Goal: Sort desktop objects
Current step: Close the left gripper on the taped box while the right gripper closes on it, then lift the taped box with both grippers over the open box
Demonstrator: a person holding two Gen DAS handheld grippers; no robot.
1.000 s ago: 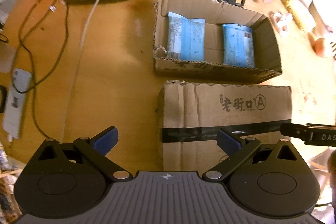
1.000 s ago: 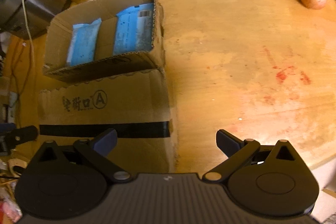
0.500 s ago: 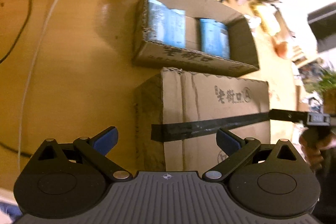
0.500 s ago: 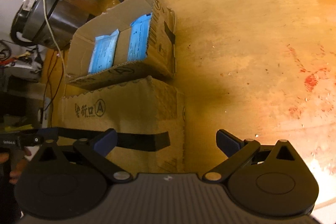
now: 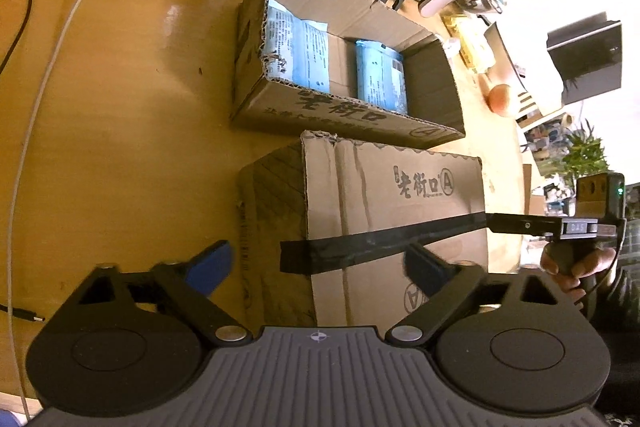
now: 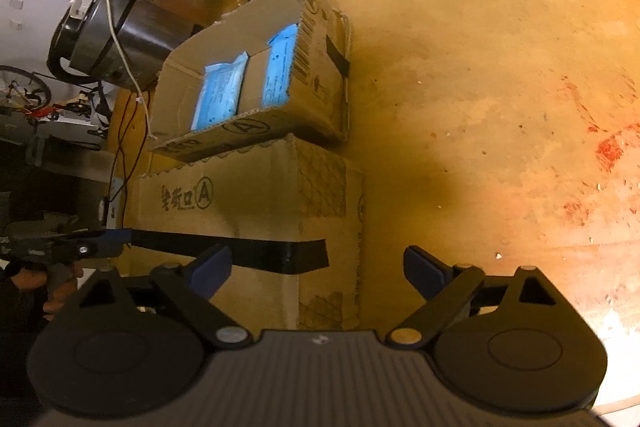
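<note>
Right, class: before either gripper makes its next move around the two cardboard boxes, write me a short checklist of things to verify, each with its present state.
1. Left gripper open and holding nothing: ok.
2. Right gripper open and holding nothing: ok.
3. Open box has its top clear for reaching in: ok.
4. Two blue packets lie flat inside the open box, with a gap between them: ok.
5. Taped box in front is shut, a black strip across its top: ok; what is inside, cannot tell.
6. Both grippers sit close on either side of the taped box; whether they can move without bumping: cannot tell.
</note>
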